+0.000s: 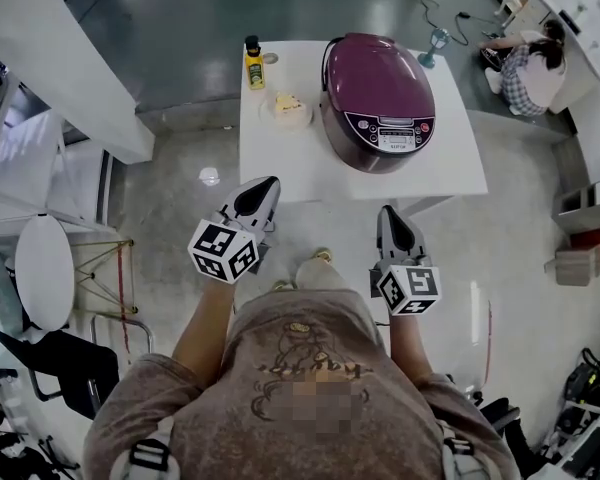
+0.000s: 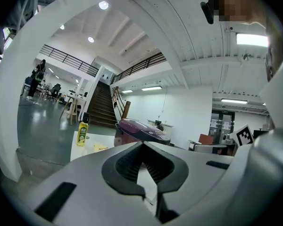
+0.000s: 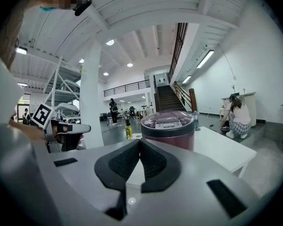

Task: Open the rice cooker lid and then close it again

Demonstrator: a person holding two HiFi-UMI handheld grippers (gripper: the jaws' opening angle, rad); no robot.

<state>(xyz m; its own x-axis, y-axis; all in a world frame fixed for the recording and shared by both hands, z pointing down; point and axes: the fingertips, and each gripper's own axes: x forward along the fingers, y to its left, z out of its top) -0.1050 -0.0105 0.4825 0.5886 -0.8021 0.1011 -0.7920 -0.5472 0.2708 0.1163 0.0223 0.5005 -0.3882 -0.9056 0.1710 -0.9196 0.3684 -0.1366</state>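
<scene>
Left tongs (image 1: 268,186) and right tongs (image 1: 386,213), both pressed together, empty.
Both hover short of the closed rice cooker (image 1: 380,98) on its counter (image 1: 450,168).

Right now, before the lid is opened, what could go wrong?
The cooker stands near the front edge of the table; a hard push might slide it. The lid may swing back toward the glass at the far corner. The left tongs could knock the bottle or plate beside the cooker.
</scene>
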